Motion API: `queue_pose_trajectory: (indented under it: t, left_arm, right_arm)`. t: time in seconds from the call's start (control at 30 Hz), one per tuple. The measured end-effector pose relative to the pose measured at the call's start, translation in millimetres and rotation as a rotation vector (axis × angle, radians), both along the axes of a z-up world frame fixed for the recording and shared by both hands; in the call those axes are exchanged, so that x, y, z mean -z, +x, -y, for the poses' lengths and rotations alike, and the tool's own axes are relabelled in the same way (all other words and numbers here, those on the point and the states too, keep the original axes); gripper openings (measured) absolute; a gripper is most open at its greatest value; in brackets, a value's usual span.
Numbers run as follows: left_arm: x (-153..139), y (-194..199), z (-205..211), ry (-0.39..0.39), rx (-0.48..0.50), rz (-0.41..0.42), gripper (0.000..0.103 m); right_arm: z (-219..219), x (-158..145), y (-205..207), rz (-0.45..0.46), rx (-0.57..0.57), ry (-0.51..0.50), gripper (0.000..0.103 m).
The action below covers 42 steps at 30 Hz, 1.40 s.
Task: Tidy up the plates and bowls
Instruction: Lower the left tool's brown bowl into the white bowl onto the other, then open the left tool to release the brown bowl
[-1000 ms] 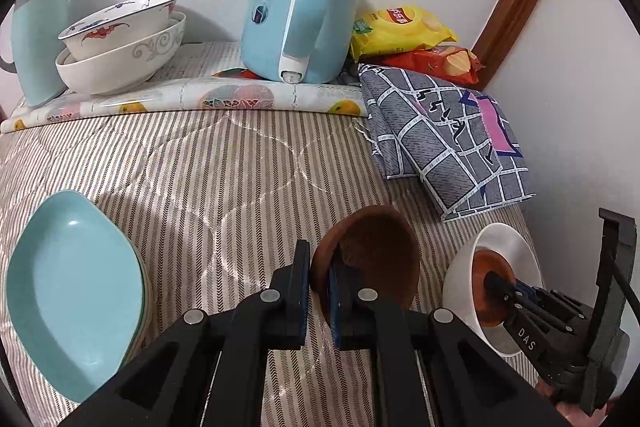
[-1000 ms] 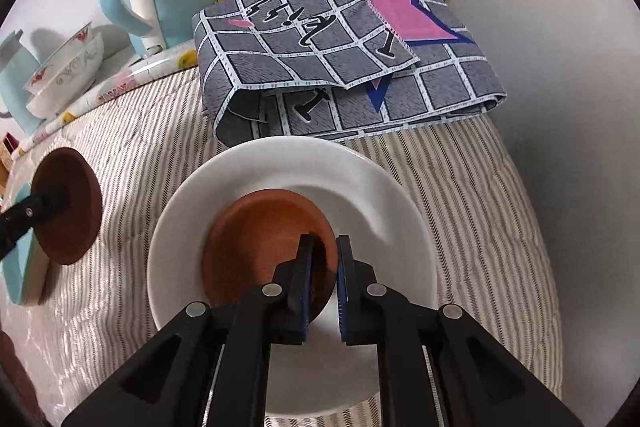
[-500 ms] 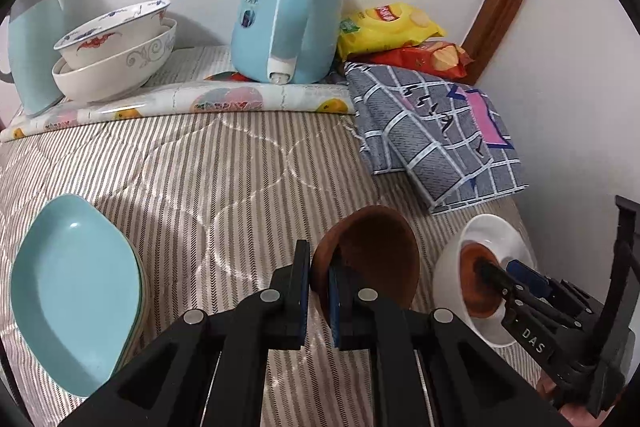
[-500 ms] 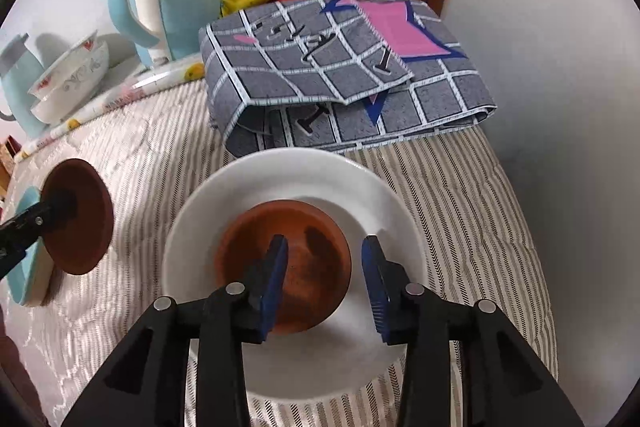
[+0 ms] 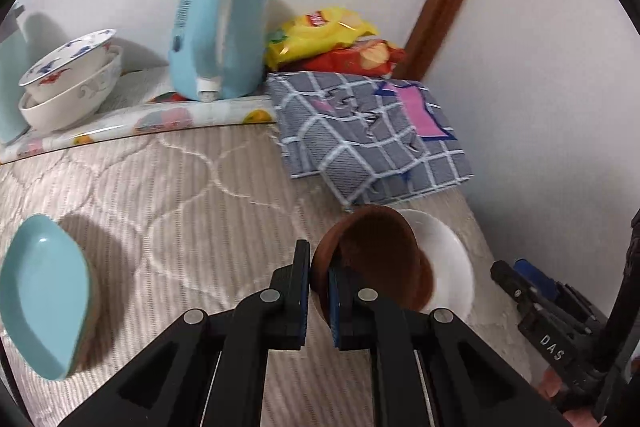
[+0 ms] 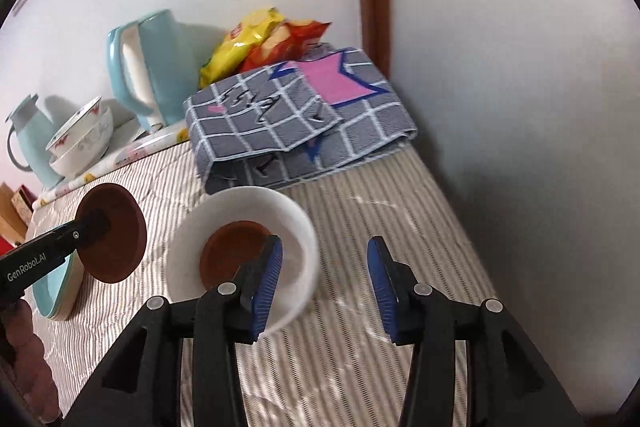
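Step in hand: I judge this the stacking step. My left gripper carries a small round brown saucer toward the round white plate, which already bears a second brown saucer.
Left gripper state: clamped on the carried saucer's rim, saucer tilted on edge.
Right gripper state: my right gripper is spread wide and holds nothing, with the white plate at 10 o'clock of it.
Task items: the plate sits on the striped quilted cover; a pale blue leaf-shaped dish lies at 9 o'clock in the left wrist view; two stacked white patterned bowls at 11 o'clock.
Next move: I expect to level the carried saucer over the resting one, lower it, then release.
Hand pose: left gripper low, pointing toward 1 o'clock; right gripper just beside the plate, clear of it.
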<state>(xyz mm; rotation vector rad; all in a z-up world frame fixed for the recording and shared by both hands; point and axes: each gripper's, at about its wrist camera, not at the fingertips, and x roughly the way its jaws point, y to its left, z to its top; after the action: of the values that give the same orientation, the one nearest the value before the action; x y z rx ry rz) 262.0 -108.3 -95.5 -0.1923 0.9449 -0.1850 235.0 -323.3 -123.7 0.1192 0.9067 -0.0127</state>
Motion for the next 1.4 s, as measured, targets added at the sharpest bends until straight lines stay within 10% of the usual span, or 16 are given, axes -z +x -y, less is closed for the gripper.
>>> queue_pose_trajectory:
  t: [0.57,1.4]
  left_arm:
    - [33,19,58,0.062,0.054,-0.07,0.009]
    - [37,23,56,-0.032,0.121,-0.111,0.025]
  right_arm:
    - [64,16,-37,-0.007,0.093,0.016,0.044]
    - [42,18,-38,-0.018,0.056,0.042,0.044]
